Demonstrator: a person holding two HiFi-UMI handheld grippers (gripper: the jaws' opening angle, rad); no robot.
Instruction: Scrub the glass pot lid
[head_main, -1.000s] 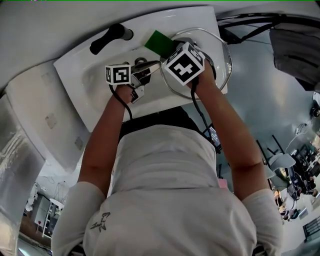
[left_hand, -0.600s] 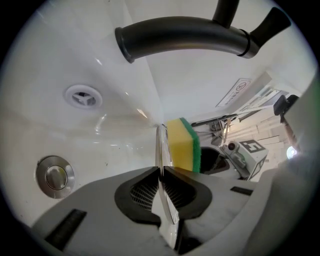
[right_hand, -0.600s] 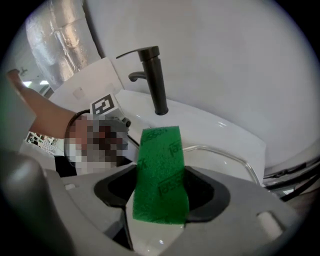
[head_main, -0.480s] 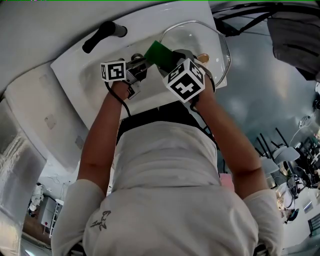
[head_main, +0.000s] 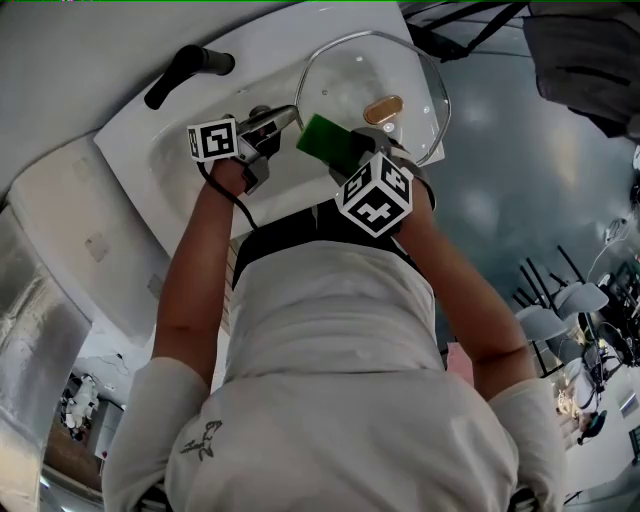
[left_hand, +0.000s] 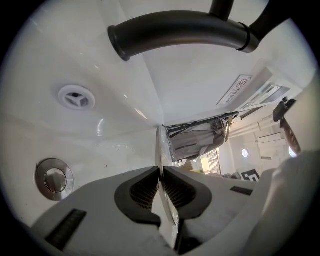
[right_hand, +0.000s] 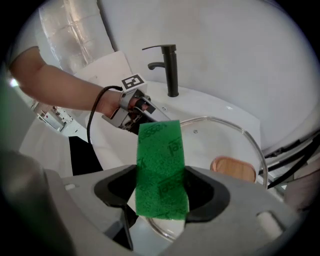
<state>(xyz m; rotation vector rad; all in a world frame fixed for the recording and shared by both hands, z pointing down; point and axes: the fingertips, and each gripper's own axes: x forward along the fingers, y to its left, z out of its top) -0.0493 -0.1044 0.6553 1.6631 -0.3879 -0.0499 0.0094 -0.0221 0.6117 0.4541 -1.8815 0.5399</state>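
Lid (head_main: 405, 68): clear glass, wooden knob (head_main: 383, 108), over the white sink (head_main: 165, 165), rim clamped in your left gripper (left_hand: 161, 175). Your right gripper (right_hand: 161, 192) pinches the green scrub pad (right_hand: 159, 165). Since a second ago you've dragged it toward yourself, uncovering the knob.

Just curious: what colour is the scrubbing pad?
Green; the scrubbing pad shows best in the right gripper view.
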